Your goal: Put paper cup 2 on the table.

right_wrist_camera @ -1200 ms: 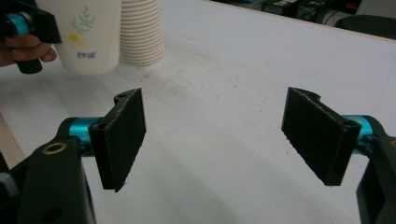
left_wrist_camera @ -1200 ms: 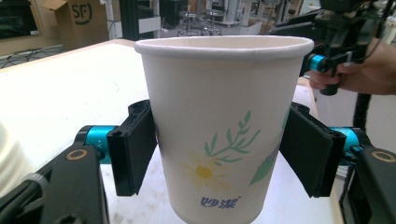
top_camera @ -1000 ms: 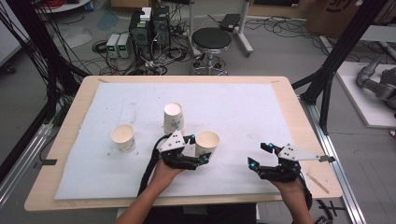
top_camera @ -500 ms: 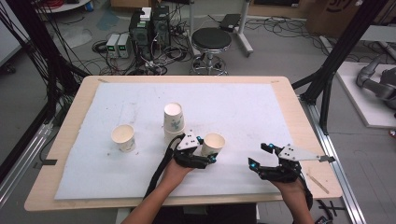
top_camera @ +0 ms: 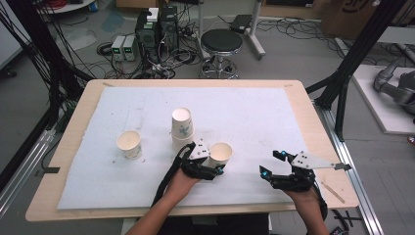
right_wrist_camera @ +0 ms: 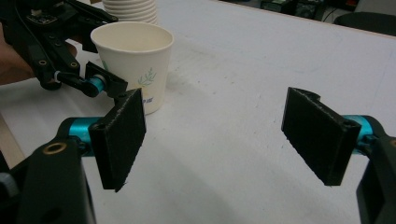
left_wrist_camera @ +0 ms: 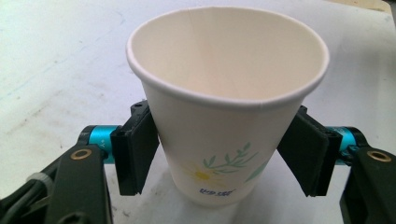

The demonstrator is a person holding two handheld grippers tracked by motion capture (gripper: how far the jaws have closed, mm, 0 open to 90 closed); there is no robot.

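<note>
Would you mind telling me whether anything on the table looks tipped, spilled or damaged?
Nothing stands out. The cup between the left gripper's jaws stands upright and undented, the other single cup and the stack are upright, nothing spilled.

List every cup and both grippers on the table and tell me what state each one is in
Cup by the left gripper: upright, empty, a jaw on each side.
Lone cup: upright, standing apart at the left.
Cup stack: upside down, nested.
Left gripper: around the cup; grip cannot be told.
Right gripper: open, holding nothing.

two single paper cups (top_camera: 129, 145) (top_camera: 220, 153), one cup stack (top_camera: 182, 128), two grippers (top_camera: 217, 169) (top_camera: 273, 163)
</note>
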